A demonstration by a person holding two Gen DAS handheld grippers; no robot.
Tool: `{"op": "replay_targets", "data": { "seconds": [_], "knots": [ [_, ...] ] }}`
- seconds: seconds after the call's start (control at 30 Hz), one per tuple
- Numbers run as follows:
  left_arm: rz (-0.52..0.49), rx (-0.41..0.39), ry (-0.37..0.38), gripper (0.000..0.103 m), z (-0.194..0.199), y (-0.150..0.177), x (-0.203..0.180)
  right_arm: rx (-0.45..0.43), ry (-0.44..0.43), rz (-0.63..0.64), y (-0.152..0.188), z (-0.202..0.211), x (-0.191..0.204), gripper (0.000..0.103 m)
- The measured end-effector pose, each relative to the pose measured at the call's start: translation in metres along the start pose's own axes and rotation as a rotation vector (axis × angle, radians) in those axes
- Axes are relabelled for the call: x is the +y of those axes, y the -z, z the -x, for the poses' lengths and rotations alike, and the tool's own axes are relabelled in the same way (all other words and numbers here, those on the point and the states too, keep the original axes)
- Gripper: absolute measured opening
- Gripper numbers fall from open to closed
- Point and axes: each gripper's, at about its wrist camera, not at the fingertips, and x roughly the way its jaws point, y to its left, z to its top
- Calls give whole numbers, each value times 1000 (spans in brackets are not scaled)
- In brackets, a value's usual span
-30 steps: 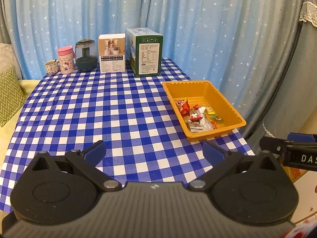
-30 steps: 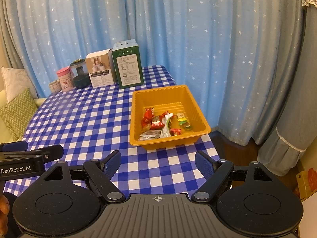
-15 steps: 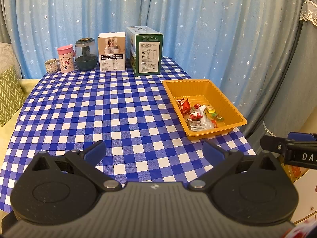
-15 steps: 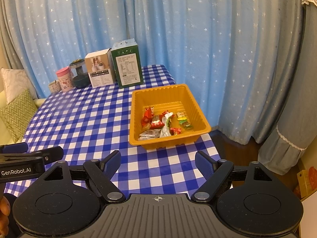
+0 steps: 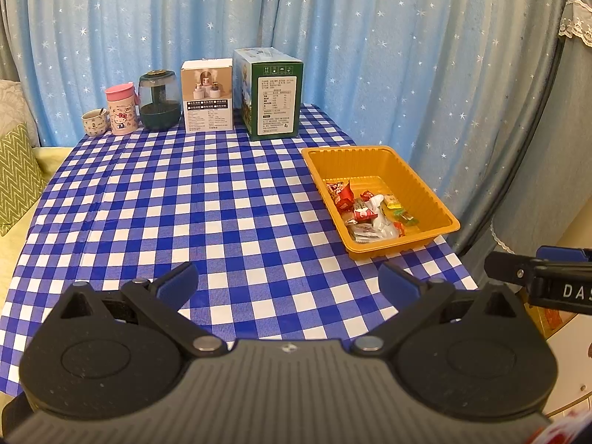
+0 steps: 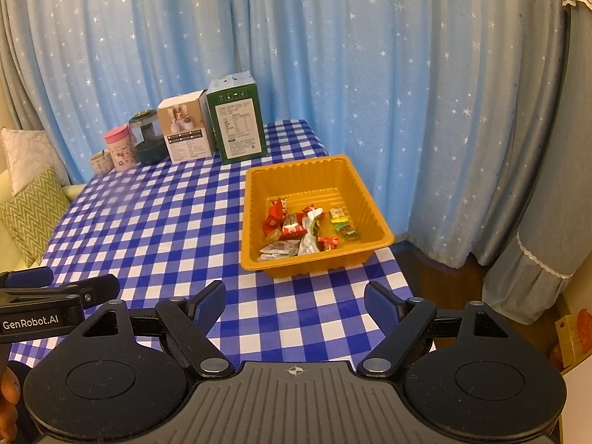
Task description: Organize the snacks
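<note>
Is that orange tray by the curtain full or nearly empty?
Partly filled. The orange tray holds a small heap of wrapped snacks at its near end; the far half of its ribbed floor is bare.

Soft, even indoor light is falling across both views, warm-tinted, casting only faint shadows. Fisheye distortion is bending the star-print curtains [image 5: 388,55] at the edges. A hazy smear is blurring the checked tabletop [image 6: 122,192] in the right view.
</note>
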Motion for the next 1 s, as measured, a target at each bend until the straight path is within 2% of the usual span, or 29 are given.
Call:
{"op": "replay_targets", "data": {
  "seconds": [1.0],
  "knots": [
    [-11, 6, 9, 103, -3, 6, 0, 2, 1, -4, 1, -1, -1, 81]
  ]
}}
